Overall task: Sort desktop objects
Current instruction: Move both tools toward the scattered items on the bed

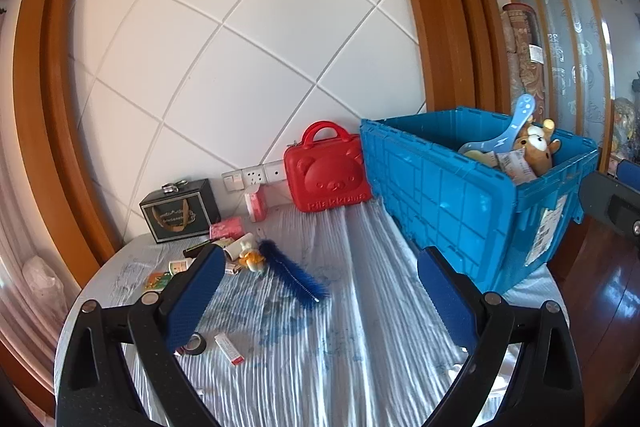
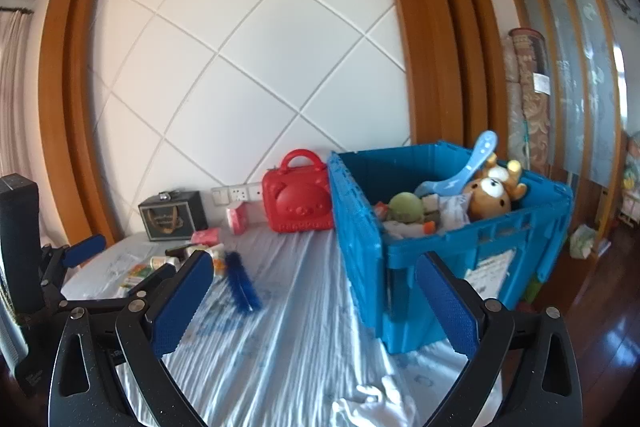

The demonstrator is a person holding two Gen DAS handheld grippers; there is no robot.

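Note:
A blue plastic crate (image 1: 448, 203) stands on the right of the cloth-covered table (image 1: 360, 327), holding a brown plush bear (image 1: 536, 149), a light blue scoop (image 1: 508, 135) and other items. In the right wrist view the crate (image 2: 492, 239) also shows a green ball (image 2: 406, 207). A blue bristle brush (image 1: 292, 271) lies mid-table, seen also in the right wrist view (image 2: 240, 281). My left gripper (image 1: 320, 275) is open and empty above the table. My right gripper (image 2: 314, 277) is open and empty, close to the crate's near corner.
A red bear-face case (image 1: 328, 175), a black gift box (image 1: 180, 211), pink packs (image 1: 226, 229) and several small boxes and tubes (image 1: 244, 253) lie at the back left. A tape roll (image 1: 194, 345) and a small white box (image 1: 230, 347) lie near my left finger. Wooden floor on the right.

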